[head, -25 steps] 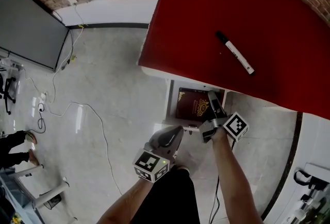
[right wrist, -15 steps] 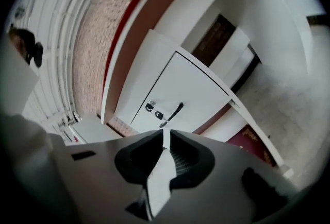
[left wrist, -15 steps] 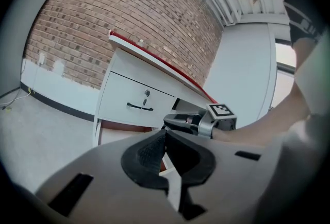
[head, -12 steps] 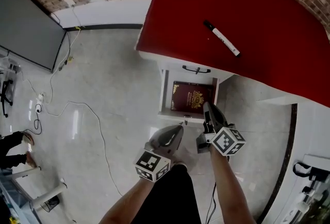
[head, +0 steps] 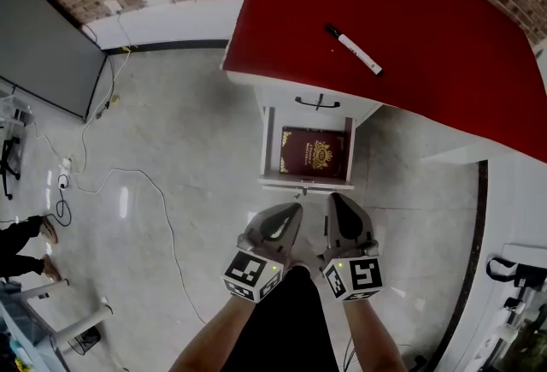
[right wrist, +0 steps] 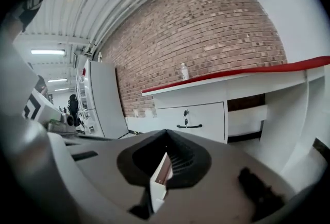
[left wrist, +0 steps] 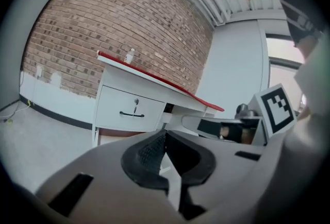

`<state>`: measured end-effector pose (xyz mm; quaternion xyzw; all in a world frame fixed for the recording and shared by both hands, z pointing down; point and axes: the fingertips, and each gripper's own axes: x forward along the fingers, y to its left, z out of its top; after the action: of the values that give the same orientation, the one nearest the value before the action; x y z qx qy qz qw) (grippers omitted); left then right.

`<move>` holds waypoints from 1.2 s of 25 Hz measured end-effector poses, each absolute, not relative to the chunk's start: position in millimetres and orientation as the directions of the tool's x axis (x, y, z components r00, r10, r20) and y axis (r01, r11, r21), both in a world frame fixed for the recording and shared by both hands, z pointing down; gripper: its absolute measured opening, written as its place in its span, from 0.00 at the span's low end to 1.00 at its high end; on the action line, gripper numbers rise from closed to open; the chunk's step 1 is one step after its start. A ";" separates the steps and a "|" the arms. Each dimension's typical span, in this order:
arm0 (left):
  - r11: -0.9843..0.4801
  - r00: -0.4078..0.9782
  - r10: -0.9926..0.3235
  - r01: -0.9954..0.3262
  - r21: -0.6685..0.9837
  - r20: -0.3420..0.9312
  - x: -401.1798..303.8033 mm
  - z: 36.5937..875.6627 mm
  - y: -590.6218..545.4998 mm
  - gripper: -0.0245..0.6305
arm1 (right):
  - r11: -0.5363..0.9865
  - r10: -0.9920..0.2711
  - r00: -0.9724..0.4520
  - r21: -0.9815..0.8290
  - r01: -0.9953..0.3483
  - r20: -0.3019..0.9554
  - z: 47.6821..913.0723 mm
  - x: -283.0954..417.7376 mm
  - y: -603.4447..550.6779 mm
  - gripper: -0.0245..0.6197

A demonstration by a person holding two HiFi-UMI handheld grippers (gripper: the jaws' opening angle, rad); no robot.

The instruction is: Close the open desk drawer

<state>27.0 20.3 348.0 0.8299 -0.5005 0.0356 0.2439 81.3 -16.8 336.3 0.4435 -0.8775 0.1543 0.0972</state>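
the drawer (head: 305, 184) stands open under our red desk (head: 427, 28), a maroon book (head: 313, 153) inside, its gold print unreadable. our left gripper (head: 293, 209) is closed and empty; our right gripper (head: 335, 199) just closed, empty too.

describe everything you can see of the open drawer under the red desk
The open drawer is the lower one under the red desk, pulled far out below a closed drawer with a black handle. It looks like white painted board, with thin side walls and a front panel. It sits level and straight. A maroon book with a gold emblem lies flat inside, filling most of it. Nothing else is seen touching it.
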 end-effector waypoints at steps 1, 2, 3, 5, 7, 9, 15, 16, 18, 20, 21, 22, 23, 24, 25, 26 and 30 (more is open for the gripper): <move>-0.390 0.498 -0.813 -0.851 0.352 0.302 28.6 344.1 22.1 0.05 | 0.551 -0.755 -0.582 -0.189 -0.813 0.302 334.5 85.9 -9.8 0.06; -0.401 0.501 -0.811 -0.851 0.339 0.300 30.3 341.0 24.0 0.05 | 0.543 -0.762 -0.575 -0.190 -0.818 0.298 332.5 90.5 -3.4 0.06; -0.410 0.506 -0.808 -0.850 0.331 0.300 31.9 338.5 26.2 0.05 | 0.535 -0.769 -0.567 -0.187 -0.824 0.297 329.9 94.7 2.7 0.06; -0.421 0.513 -0.804 -0.849 0.320 0.301 34.3 334.5 30.0 0.05 | 0.528 -0.777 -0.555 -0.174 -0.831 0.297 324.0 100.8 13.9 0.06; -0.426 0.515 -0.801 -0.849 0.313 0.305 36.9 331.6 32.7 0.05 | 0.524 -0.781 -0.550 -0.170 -0.835 0.295 319.3 104.7 22.5 0.06; -0.424 0.516 -0.799 -0.848 0.318 0.308 39.8 331.1 33.4 0.05 | 0.513 -0.786 -0.544 -0.180 -0.839 0.296 318.5 107.8 26.6 0.06; -0.427 0.527 -0.794 -0.838 0.339 0.303 48.1 331.4 36.5 0.05 | 0.497 -0.787 -0.535 -0.196 -0.845 0.309 324.3 113.0 31.3 0.06; -0.428 0.529 -0.794 -0.837 0.342 0.300 49.0 331.6 36.7 0.05 | 0.495 -0.786 -0.534 -0.199 -0.846 0.311 325.4 113.9 32.5 0.06; -0.430 0.531 -0.791 -0.836 0.341 0.304 50.7 333.5 37.6 0.05 | 0.490 -0.785 -0.531 -0.205 -0.847 0.318 328.6 115.9 35.2 0.06; -0.434 0.532 -0.787 -0.838 0.332 0.313 52.7 334.6 39.0 0.05 | 0.483 -0.785 -0.528 -0.212 -0.849 0.325 331.8 118.2 37.9 0.06; -0.436 0.531 -0.786 -0.840 0.324 0.317 53.7 334.7 39.3 0.05 | 0.481 -0.785 -0.526 -0.214 -0.850 0.327 332.5 119.2 38.9 0.06; -0.437 0.528 -0.786 -0.843 0.315 0.322 54.4 334.9 39.3 0.05 | 0.480 -0.786 -0.525 -0.212 -0.851 0.327 332.8 119.6 39.5 0.06; -0.435 0.524 -0.786 -0.846 0.309 0.327 54.7 335.3 39.0 0.05 | 0.483 -0.785 -0.526 -0.206 -0.851 0.328 332.9 119.4 39.9 0.06; -0.432 0.522 -0.788 -0.847 0.309 0.327 54.8 335.6 38.7 0.05 | 0.489 -0.784 -0.527 -0.197 -0.850 0.328 332.8 118.6 40.4 0.06; -0.429 0.520 -0.790 -0.847 0.315 0.324 54.8 335.4 38.5 0.05 | 0.496 -0.782 -0.530 -0.187 -0.848 0.328 332.5 117.5 41.1 0.06; -0.424 0.519 -0.793 -0.846 0.322 0.319 54.7 335.0 38.3 0.05 | 0.502 -0.780 -0.534 -0.182 -0.845 0.325 331.7 116.6 42.0 0.06; -0.404 0.506 -0.800 -0.852 0.333 0.324 54.0 336.4 36.9 0.05 | 0.510 -0.778 -0.556 -0.224 -0.831 0.292 327.4 115.4 42.8 0.06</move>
<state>54.0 36.9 336.4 0.8360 -0.4939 0.0562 0.2326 115.4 42.8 327.4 0.4647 -0.8654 0.1708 0.0770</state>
